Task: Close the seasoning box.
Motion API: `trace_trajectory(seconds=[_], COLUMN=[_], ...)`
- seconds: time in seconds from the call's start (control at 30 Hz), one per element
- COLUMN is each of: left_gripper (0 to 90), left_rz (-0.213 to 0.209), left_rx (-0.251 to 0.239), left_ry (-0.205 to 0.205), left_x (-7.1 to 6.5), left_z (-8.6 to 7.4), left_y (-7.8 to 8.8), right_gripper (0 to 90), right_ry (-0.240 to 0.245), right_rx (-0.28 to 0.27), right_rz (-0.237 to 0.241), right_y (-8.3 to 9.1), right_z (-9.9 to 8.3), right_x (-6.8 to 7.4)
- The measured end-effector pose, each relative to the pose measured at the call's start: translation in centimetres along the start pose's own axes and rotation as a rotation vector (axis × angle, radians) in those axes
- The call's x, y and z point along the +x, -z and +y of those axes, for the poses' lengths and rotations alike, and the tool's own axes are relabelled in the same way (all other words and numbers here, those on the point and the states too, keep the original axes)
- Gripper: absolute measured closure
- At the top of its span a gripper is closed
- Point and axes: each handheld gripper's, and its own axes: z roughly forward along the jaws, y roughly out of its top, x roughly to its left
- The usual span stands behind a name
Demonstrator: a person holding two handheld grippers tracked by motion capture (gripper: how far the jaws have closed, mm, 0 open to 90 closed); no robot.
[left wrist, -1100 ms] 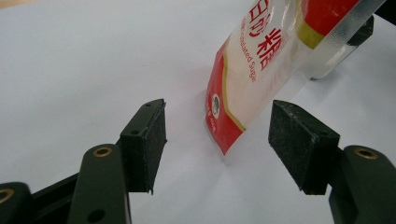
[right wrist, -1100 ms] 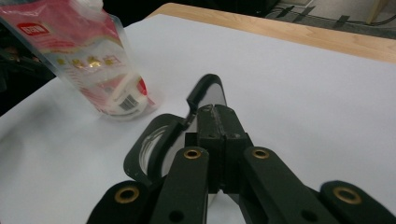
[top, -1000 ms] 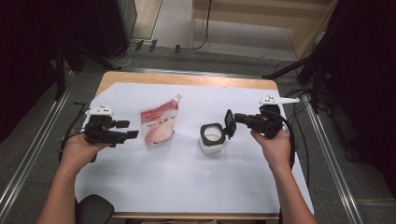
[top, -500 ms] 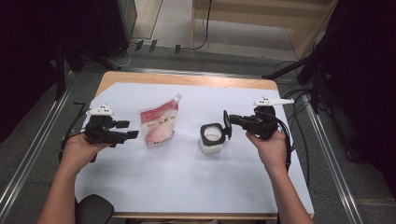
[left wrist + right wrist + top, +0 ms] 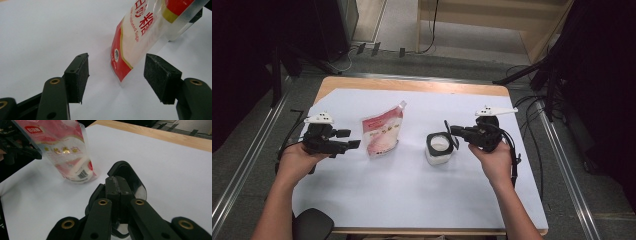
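A red and clear sugar pouch stands on the white sheet left of centre. My left gripper is open just to its left. In the left gripper view the pads stand wide apart, with the pouch's lower corner a little beyond them, untouched. A white jar sits at the centre. My right gripper is shut on its black lid, which stands on edge over the jar's right rim. In the right gripper view the lid rises from between the closed jaws, and the pouch stands beyond it.
The white sheet covers most of the wooden table. A cable trails from the right gripper along the person's wrist. Metal rails run down both sides of the table. My left gripper shows far off behind the pouch.
My right gripper has moved a little to the left with the lid, closer over the jar. The left gripper and the pouch have stayed where they were.
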Motion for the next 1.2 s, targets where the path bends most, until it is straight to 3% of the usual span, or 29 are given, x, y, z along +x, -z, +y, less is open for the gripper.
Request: trace_trajectory(seconds=[1.2], left_gripper=[37.7], left_rz=[-0.003], left_rx=[-0.007], left_ry=[0.01], left_x=[0.2], left_z=[-0.1], left_y=[0.2], right_gripper=[90.0], right_ry=[0.037], right_rx=[0.067], right_rz=[0.04], right_y=[-3.1], right_z=[-1.0], right_x=[1.9])
